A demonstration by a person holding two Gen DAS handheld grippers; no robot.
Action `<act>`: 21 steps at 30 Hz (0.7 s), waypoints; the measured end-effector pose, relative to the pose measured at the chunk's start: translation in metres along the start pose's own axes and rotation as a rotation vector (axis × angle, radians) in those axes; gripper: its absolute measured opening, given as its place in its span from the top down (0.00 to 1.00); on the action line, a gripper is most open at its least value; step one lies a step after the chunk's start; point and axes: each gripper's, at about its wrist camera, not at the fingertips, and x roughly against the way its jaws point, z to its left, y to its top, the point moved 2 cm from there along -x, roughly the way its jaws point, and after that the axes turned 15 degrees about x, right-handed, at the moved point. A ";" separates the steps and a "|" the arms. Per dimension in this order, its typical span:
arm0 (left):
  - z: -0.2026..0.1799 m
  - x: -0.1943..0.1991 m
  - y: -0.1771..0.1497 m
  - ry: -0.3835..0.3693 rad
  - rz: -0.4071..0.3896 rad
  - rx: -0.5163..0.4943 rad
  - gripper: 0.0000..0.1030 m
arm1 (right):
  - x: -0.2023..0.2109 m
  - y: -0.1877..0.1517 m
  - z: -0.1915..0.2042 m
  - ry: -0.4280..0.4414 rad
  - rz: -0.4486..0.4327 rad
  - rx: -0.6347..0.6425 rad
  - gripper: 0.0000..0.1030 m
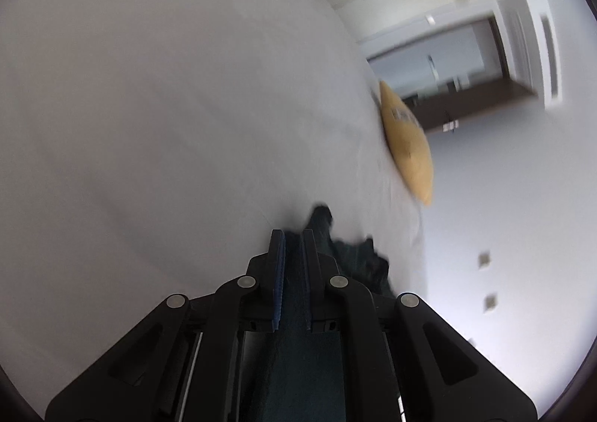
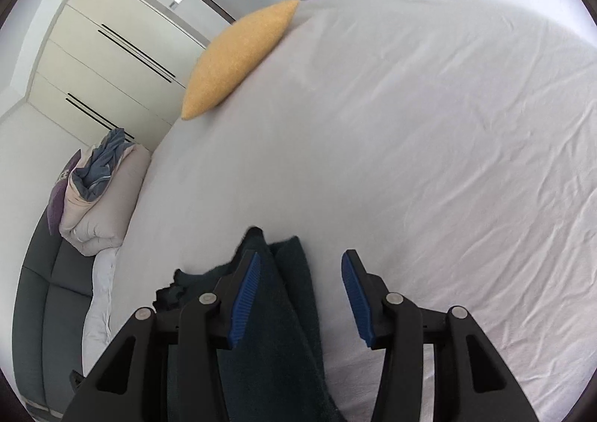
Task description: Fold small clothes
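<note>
Nearest in the left wrist view, the left gripper [image 1: 293, 241] has its fingers pressed together on a strip of the dark garment [image 1: 347, 254], which runs back between the pads and spills out in a rumpled heap just beyond and to the right of the tips. That pinch probably serves to keep one edge of the cloth under control while it is laid out on the bed [image 1: 168, 105].

In the right wrist view, the right gripper [image 2: 300, 285] has its fingers spread. The dark garment [image 2: 283, 310] lies across the gap, against the left pad and clear of the right one, so nothing is gripped there; the cloth looks let go, resting on the sheet.

Beyond the fingertips the white bed [image 2: 410, 142] stretches bare and lightly creased, giving room to flatten the piece. Far off, a yellow cushion [image 2: 238, 56] sits at the mattress edge, and a bundle of bedding [image 2: 100, 194] lies off to the left on a grey sofa [image 2: 44, 295].
</note>
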 end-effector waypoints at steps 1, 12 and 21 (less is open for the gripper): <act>-0.008 -0.002 -0.008 0.005 0.013 -0.045 0.93 | 0.003 0.001 0.008 0.014 -0.004 0.028 0.52; -0.024 -0.039 -0.082 0.218 0.047 -0.293 0.93 | 0.009 -0.029 0.067 -0.047 0.078 0.343 0.52; 0.014 -0.023 -0.094 0.225 0.070 -0.271 0.93 | 0.036 -0.063 0.035 -0.044 0.102 0.298 0.44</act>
